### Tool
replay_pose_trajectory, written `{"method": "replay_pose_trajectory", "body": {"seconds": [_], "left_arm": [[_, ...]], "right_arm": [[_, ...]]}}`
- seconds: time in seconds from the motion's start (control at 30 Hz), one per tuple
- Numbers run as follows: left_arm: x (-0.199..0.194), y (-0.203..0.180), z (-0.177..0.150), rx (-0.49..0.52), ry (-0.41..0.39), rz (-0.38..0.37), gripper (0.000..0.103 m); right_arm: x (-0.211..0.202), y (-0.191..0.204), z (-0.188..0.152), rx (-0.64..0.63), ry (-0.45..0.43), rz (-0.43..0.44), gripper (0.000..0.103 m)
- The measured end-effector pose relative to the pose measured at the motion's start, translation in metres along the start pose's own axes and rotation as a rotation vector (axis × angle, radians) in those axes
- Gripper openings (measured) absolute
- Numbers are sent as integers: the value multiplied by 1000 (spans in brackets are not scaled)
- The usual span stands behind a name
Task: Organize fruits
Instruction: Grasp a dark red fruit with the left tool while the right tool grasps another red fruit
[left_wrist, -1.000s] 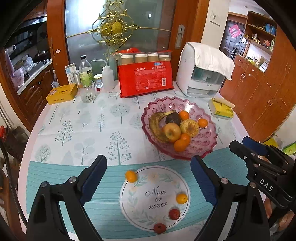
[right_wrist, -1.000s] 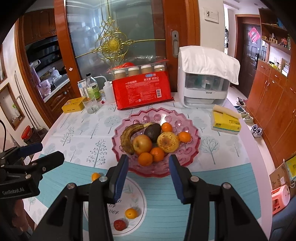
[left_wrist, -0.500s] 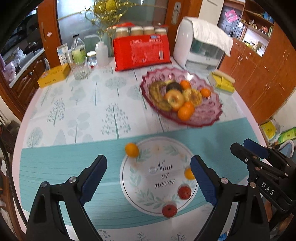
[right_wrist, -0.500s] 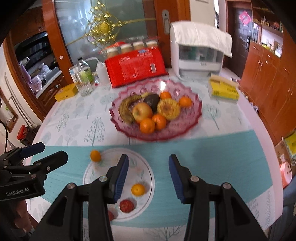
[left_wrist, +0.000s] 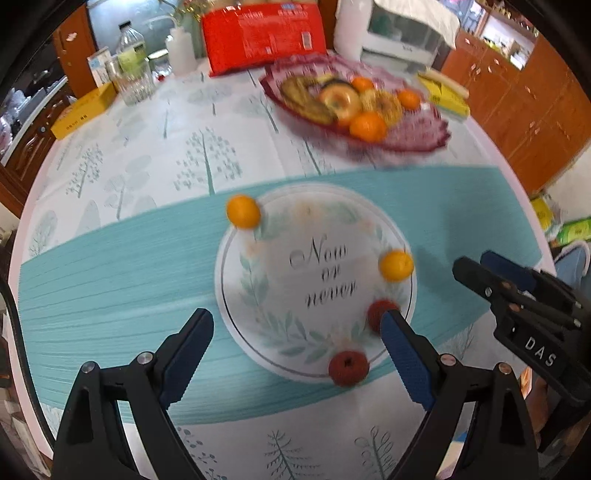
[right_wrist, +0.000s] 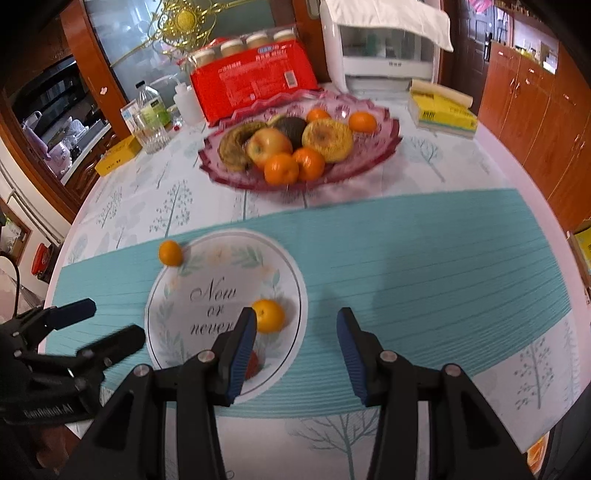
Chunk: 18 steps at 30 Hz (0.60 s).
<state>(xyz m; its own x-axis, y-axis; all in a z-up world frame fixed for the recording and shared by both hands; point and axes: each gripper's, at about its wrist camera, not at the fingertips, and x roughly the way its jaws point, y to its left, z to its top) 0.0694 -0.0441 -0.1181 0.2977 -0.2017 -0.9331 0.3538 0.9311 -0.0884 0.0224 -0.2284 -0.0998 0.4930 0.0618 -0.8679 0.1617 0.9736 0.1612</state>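
Note:
Two small oranges and two red fruits lie loose on and around the round "Now or never" print of the tablecloth. My left gripper hovers over that print, open wide and empty; its right finger hides part of one red fruit. My right gripper is open and empty above the teal band, with one orange just beside its left finger and a red fruit half hidden behind it. A pink glass bowl farther back holds a banana, an apple, oranges and other fruit.
Behind the bowl stand a red pack, a white appliance and a yellow box. A bottle and a glass and another yellow box sit at the back left. The round table's near edge lies just below the grippers.
Both grippers have come down toward the table and tipped downward, so the loose fruits look larger and nearer. The jaws of both stand as before.

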Motion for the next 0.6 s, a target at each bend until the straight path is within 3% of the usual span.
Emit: {"method": "replay_pose_trajectory", "body": {"seconds": [0.23,0.4,0.6], "left_arm": [[32,-3,-27,37,87,-19,91],[45,-9,-38,52,112,-72,90],[54,-16,-41,73,123,-120,69]], "right_arm": [[23,5,-20,19,66,55,46],[34,8,-27,29,101,84,46],[44,14,-30,37,128,113,46]]}}
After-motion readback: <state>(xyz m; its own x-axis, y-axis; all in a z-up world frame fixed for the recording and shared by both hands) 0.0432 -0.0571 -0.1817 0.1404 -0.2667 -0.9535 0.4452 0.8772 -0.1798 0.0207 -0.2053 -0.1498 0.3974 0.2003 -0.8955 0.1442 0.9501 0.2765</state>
